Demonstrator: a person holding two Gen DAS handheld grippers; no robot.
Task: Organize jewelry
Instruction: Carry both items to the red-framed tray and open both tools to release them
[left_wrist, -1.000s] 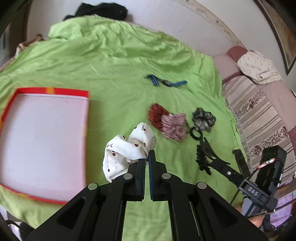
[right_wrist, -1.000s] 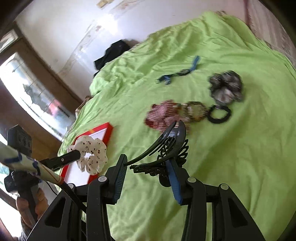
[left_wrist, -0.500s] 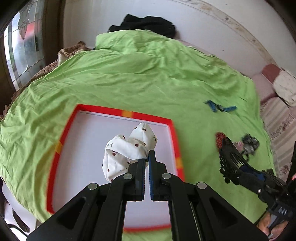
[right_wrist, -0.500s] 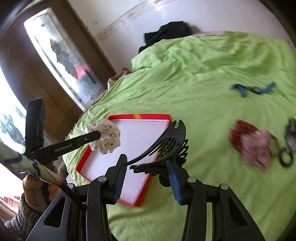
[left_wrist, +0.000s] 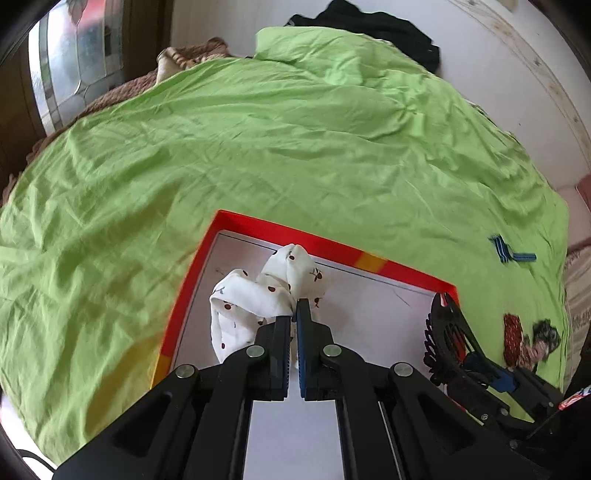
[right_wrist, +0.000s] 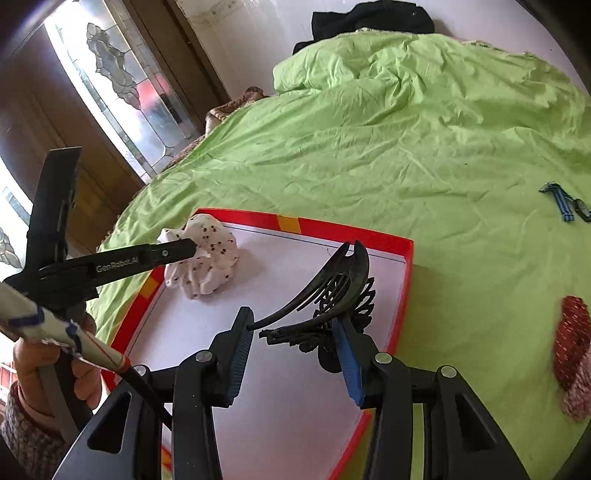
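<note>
A white scrunchie (left_wrist: 258, 302) dotted with dark red cherries hangs bunched over the near-left corner of a shallow white tray (right_wrist: 402, 266) with a red rim. A black filigree hair claw (right_wrist: 332, 295), prongs spread, is poised above the tray's right side. Red beaded pieces (right_wrist: 570, 332) lie on the green bedspread.

I see a white scrunchie (left_wrist: 258, 302) dotted with dark red cherries, a red-rimmed white tray (left_wrist: 369, 262), a lime-green bedsheet (left_wrist: 258, 147).
</note>
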